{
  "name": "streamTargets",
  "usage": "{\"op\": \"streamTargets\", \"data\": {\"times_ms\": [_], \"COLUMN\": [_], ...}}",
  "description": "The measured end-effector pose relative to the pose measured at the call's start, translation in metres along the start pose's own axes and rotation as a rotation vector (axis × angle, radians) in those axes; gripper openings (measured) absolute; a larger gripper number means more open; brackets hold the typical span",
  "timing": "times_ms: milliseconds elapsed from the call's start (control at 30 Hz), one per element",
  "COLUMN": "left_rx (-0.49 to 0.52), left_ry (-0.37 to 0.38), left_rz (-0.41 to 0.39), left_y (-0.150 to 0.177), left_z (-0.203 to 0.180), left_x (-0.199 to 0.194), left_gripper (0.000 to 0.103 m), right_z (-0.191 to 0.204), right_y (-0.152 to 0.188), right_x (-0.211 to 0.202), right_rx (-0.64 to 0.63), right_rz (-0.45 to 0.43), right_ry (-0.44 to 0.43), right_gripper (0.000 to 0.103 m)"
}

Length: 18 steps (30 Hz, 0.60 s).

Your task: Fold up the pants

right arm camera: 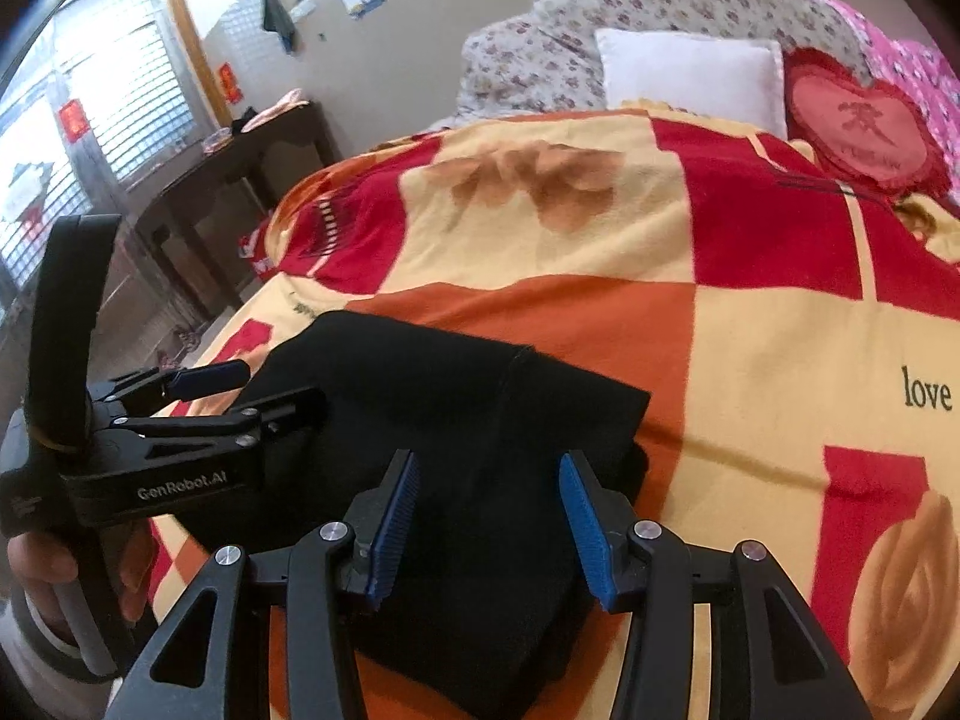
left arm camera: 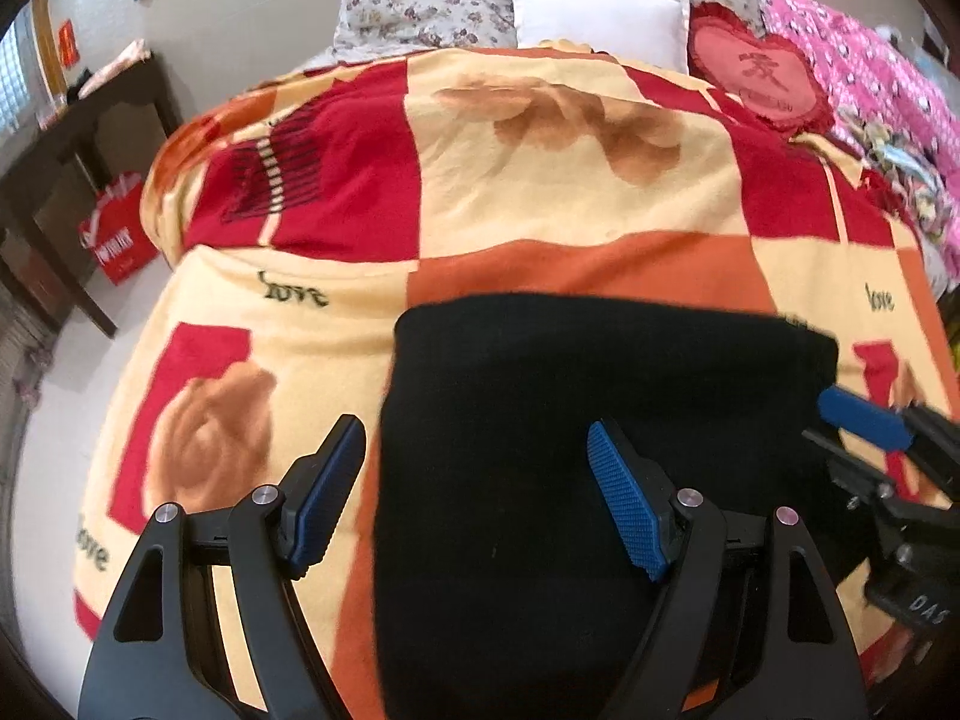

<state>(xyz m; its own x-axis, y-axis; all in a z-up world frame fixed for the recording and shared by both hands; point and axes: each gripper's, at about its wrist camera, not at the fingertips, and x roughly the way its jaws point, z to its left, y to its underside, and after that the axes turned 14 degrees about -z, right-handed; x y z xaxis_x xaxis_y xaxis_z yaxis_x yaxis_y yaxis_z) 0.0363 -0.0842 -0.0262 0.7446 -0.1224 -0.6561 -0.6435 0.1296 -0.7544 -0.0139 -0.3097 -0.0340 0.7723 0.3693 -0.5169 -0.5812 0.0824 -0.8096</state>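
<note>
you had the black pants (left arm camera: 576,450) lying folded on the red, orange and cream blanket (left arm camera: 540,192) near the foot of the bed. your left tool (left arm camera: 477,498) hovered over their left edge, its blue pads spread wide, gripping nothing. your right tool (right arm camera: 486,525) hung above the pants' near corner, fingers apart too. a white pillow (right arm camera: 690,69) and a red heart cushion (right arm camera: 858,126) sat at the head.

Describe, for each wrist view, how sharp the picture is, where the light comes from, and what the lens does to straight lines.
Left wrist view: slight motion blur on the black pants and blanket; the bed's outline bulges from fisheye curving, dark corners. Right wrist view: bright windows wash out at the left; the pants show hardly any fold detail; the same barrel distortion.
</note>
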Motion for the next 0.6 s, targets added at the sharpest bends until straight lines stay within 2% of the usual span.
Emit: {"op": "streamTargets", "data": {"times_ms": [233, 400, 500, 600], "left_rx": [-0.038, -0.041, -0.028, -0.037], "left_ry": [0.034, 0.06, 0.066, 0.077], "left_rz": [0.009, 0.008, 0.0, 0.002], "left_y": [-0.004, -0.002, -0.001, 0.001], "left_z": [0.004, 0.008, 0.008, 0.01], "left_x": [0.013, 0.013, 0.012, 0.013], "left_gripper": [0.079, 0.08, 0.08, 0.08], "right_z": [0.001, 0.002, -0.004, -0.001], "right_y": [-0.003, 0.0, 0.009, 0.018], "right_x": [0.013, -0.009, -0.019, -0.014], "right_rx": [-0.031, -0.017, 0.029, 0.013], "right_rz": [0.02, 0.011, 0.004, 0.022], "right_ry": [0.028, 0.035, 0.058, 0.076], "right_gripper": [0.048, 0.048, 0.051, 0.056]}}
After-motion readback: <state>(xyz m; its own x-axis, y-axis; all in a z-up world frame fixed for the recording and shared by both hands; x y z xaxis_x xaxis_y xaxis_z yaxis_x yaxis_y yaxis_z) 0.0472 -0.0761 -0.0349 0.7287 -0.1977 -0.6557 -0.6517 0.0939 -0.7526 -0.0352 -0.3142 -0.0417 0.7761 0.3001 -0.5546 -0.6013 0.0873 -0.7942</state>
